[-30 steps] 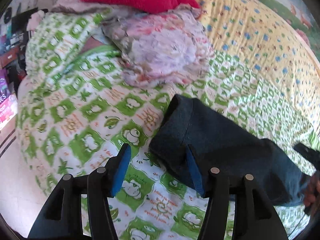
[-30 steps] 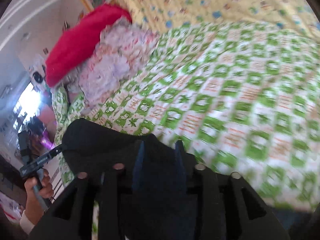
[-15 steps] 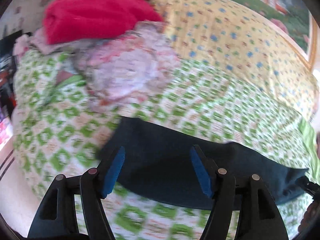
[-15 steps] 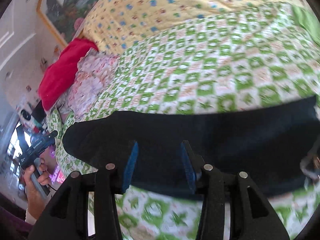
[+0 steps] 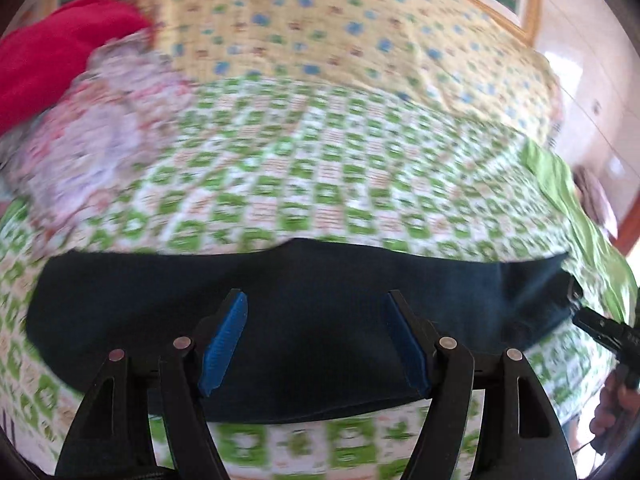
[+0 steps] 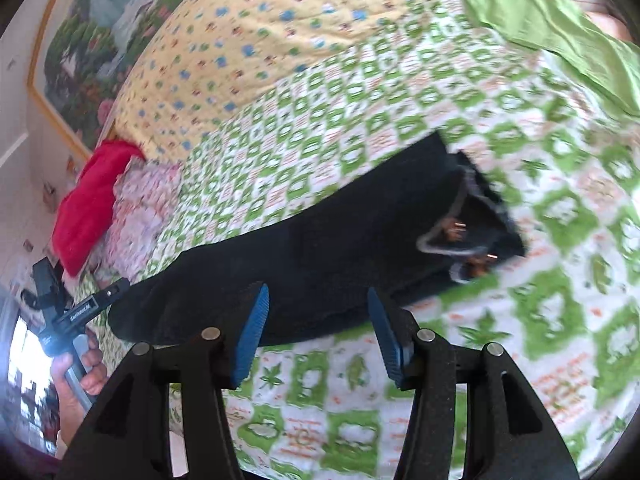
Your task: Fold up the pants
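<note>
The dark navy pants (image 5: 320,280) lie folded lengthwise in a long band across the green-checked bedspread (image 5: 320,184). My left gripper (image 5: 316,340) hovers over the band's middle. Its jaws are opening, and the blue pads (image 5: 224,344) stand wide apart without pressing the cloth. In the right wrist view the pants (image 6: 320,256) run diagonally, with the waistband and its buttons (image 6: 472,236) at the right end. My right gripper (image 6: 318,332) hangs over the near edge of the pants, its jaws opening and gripping nothing. Each gripper shows at the edge of the other's view, the right gripper (image 5: 600,328) and the left gripper (image 6: 80,312), each held by a hand.
A red blanket (image 5: 52,52) and a floral cloth (image 5: 100,132) are heaped at the far left of the bed. A yellow dotted quilt (image 5: 320,40) covers the back. A green cloth (image 6: 560,36) lies at the right corner. A framed painting (image 6: 92,40) hangs on the wall.
Both grippers have swung sideways and drawn back, and their jaws have widened. The pants, bunched under the grippers before, now lie stretched out in a long flat band.
</note>
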Motion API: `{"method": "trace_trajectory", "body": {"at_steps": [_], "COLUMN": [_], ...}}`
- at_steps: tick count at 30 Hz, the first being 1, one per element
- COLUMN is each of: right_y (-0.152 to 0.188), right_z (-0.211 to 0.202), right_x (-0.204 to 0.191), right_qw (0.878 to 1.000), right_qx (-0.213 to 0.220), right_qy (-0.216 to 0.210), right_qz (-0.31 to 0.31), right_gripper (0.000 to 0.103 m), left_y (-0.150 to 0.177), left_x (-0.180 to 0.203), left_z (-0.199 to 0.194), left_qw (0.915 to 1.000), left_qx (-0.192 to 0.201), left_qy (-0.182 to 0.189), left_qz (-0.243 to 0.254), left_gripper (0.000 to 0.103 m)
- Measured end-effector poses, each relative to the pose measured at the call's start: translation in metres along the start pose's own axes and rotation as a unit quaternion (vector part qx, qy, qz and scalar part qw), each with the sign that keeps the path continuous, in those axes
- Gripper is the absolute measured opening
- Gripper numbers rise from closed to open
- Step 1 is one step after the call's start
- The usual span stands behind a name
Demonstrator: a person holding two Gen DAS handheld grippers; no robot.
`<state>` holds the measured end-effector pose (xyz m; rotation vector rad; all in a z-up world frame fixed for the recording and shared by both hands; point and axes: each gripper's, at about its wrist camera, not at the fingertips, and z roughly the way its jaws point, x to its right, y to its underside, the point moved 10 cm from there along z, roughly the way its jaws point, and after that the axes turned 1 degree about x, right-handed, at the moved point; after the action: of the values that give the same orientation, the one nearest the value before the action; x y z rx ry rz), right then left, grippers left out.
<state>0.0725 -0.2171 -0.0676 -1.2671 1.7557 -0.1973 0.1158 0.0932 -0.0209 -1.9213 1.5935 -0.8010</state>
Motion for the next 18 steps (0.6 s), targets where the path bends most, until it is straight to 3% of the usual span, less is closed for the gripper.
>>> {"method": "trace_trajectory", "body": {"at_steps": [10, 18], "right_y": [-0.005, -0.005], "right_z": [-0.022, -0.025], "right_x": [0.048, 0.069], "right_qw": [0.997, 0.992], "right_qx": [0.031, 0.039], "right_qy": [0.045, 0.057], "right_qz": [0.061, 0.102], "right_gripper": [0.053, 0.053], "left_y": [-0.01, -0.018], "left_x": [0.095, 0.147], "left_z": [0.022, 0.048], "left_qw": [0.9932, 0.9842], "left_qx": [-0.025, -0.056], "left_qy": [0.064, 0.112], "left_qz": [0.094, 0.125], "left_gripper": [0.074, 0.074]}}
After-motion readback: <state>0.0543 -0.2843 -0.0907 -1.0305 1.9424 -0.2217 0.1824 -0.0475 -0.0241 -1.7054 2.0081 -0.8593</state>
